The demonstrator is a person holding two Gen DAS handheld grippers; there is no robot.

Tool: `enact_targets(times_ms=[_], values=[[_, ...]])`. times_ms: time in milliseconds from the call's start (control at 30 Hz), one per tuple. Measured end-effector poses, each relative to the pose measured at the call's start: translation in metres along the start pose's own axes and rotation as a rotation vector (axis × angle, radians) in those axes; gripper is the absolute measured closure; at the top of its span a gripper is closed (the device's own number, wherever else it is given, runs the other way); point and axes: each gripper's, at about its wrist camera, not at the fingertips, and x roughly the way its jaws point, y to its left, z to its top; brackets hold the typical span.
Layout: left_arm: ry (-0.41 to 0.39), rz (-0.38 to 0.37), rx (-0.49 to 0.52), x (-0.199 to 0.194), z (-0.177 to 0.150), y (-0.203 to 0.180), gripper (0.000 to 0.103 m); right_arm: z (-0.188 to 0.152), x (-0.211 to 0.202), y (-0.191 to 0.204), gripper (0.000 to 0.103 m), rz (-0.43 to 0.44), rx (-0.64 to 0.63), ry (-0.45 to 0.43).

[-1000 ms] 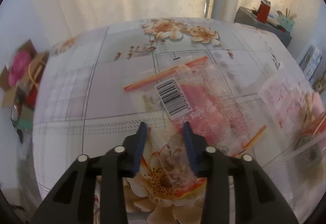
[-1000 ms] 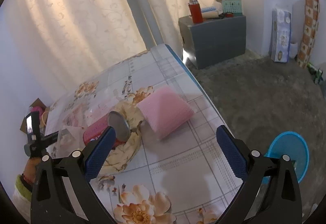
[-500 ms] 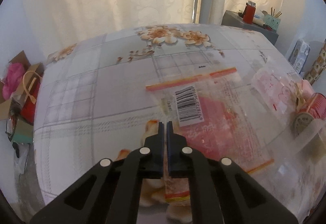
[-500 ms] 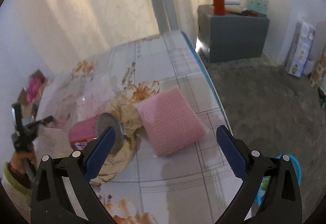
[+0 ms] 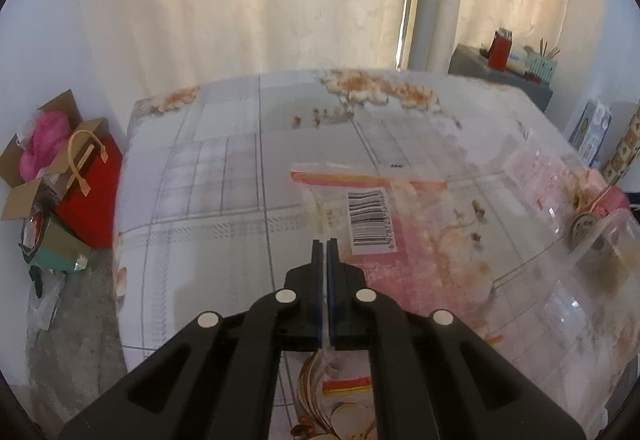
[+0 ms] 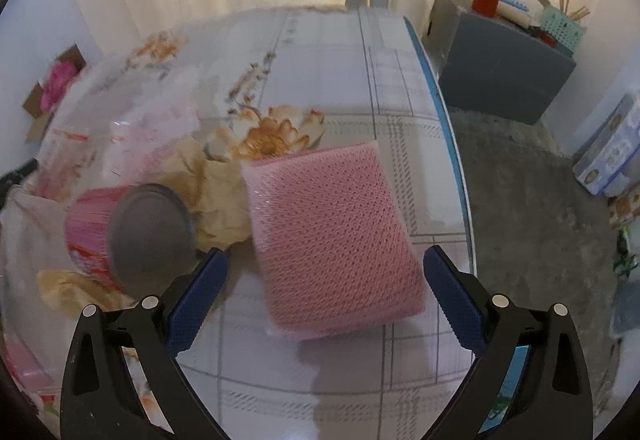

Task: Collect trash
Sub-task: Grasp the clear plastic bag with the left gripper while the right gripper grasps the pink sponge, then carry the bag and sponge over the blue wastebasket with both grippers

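Observation:
In the left wrist view my left gripper point(image 5: 325, 244) is shut on the near edge of a clear plastic bag point(image 5: 384, 236) with a barcode label and pink print, lifting it off the floral tablecloth point(image 5: 208, 175). In the right wrist view my right gripper point(image 6: 322, 272) is open, its fingers on either side of a pink mesh sponge point(image 6: 332, 236) lying on the table. A pink can point(image 6: 132, 236) lies on its side just left of it, on crumpled beige paper point(image 6: 216, 195).
More clear wrappers point(image 5: 560, 183) and the can point(image 5: 596, 211) lie at the table's right in the left wrist view. A red bag and cardboard box point(image 5: 68, 175) stand on the floor left. A grey cabinet point(image 6: 500, 67) and a blue bin point(image 6: 508, 388) are right of the table.
My left gripper closed on the plastic bag's edge and has lifted it. My right gripper moved down and closer to the pink sponge, staying open.

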Motion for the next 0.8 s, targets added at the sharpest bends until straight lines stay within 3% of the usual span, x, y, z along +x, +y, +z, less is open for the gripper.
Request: enact_targets(times_ms=[300,800], values=[[-0.064,-0.026,-0.020,-0.019,0.007,0.004,0.102,0.003,0.021,-0.004,0.022,0.014,-0.023,0.093],[-0.111,-0.045,-0.057,-0.036,0.017,0.013,0.102,-0.002,0.007,0.004,0.027,-0.026,-0.047,0.082]])
